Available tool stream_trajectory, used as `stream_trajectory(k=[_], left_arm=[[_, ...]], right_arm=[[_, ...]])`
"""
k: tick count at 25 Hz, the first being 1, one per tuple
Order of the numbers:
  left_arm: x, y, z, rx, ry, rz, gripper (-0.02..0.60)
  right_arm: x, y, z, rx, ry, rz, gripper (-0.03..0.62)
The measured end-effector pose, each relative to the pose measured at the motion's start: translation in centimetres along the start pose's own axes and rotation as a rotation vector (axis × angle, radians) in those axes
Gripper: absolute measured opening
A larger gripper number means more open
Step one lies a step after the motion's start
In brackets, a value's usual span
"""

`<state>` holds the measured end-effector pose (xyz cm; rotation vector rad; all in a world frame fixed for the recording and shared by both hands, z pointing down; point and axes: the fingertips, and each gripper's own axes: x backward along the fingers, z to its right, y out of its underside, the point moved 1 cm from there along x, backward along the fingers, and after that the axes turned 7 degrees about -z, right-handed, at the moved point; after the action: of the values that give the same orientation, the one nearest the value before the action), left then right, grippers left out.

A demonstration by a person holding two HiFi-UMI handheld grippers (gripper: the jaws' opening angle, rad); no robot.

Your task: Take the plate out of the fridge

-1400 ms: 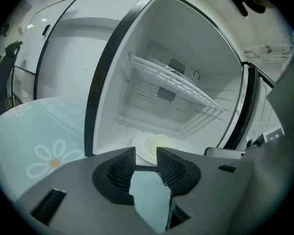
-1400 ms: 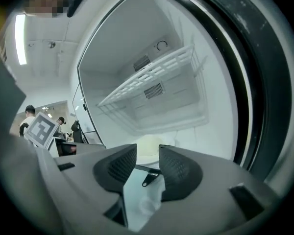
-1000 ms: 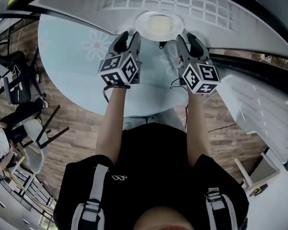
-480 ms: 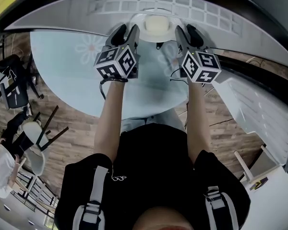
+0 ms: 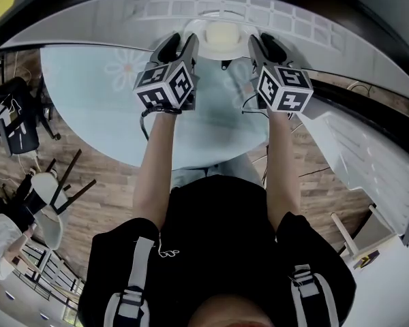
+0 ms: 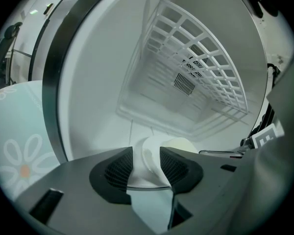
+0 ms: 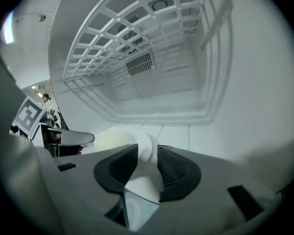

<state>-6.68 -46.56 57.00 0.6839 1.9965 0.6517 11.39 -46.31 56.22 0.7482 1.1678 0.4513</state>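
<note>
The plate point(image 5: 218, 52) lies on the fridge point(image 6: 103, 82) floor, just inside its open mouth and under the fridge's white wire shelf point(image 6: 206, 67). It carries a pale, cream-coloured lump point(image 5: 222, 34); what that is I cannot tell.

Both grippers reach into the fridge mouth side by side, sloping downward. The left gripper point(image 5: 180, 45) is at the left side of the opening. Its jaws stand wide apart and the plate's near left rim sits between the dark ribbed pads point(image 6: 118, 169), with no press to be seen. The right gripper point(image 5: 264, 46) is at the right side of the opening. Its jaws have just been closing, with the plate's right rim between them. The pads point(image 7: 174, 173) stand close on either side of the rim, but a firm clamp is not visible, so this gripper also reads as not yet gripping.

A marker cube point(image 5: 165, 87) rides on the left gripper just outside the fridge, and another point(image 5: 283, 88) on the right one. The person's bare forearms point(image 5: 153, 162) lead back from the fridge.

A round, pale blue surface point(image 5: 102, 114) with a daisy print spreads out in front of the fridge. The fridge's door point(image 5: 368, 159) hangs swung open to the right of the opening. Dark chairs point(image 5: 17, 125) stand on a wooden floor point(image 5: 112, 203), well away to the fridge's left.
</note>
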Motion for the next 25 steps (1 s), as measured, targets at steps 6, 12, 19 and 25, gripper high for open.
stream_trajectory(k=[6, 12, 19, 25], left_arm=[[-0.1, 0.3, 0.6, -0.002, 0.048, -0.027, 0.186], [-0.3, 0.9, 1.5, 0.028, 0.085, -0.047, 0.176], [1.0, 1.1, 1.2, 0.040, 0.060, -0.041, 0.126], [2.2, 1.3, 1.4, 0.061, 0.030, -0.043, 0.126]], right_arm=[[-0.6, 0.5, -0.5, 0.009, -0.021, -0.073, 0.106], [-0.5, 0.8, -0.4, -0.082, -0.054, -0.089, 0.094], [0.6, 1.5, -1.1, -0.152, -0.075, -0.048, 0.071], [1.8, 1.1, -1.6, -0.227, -0.088, -0.008, 0.058]])
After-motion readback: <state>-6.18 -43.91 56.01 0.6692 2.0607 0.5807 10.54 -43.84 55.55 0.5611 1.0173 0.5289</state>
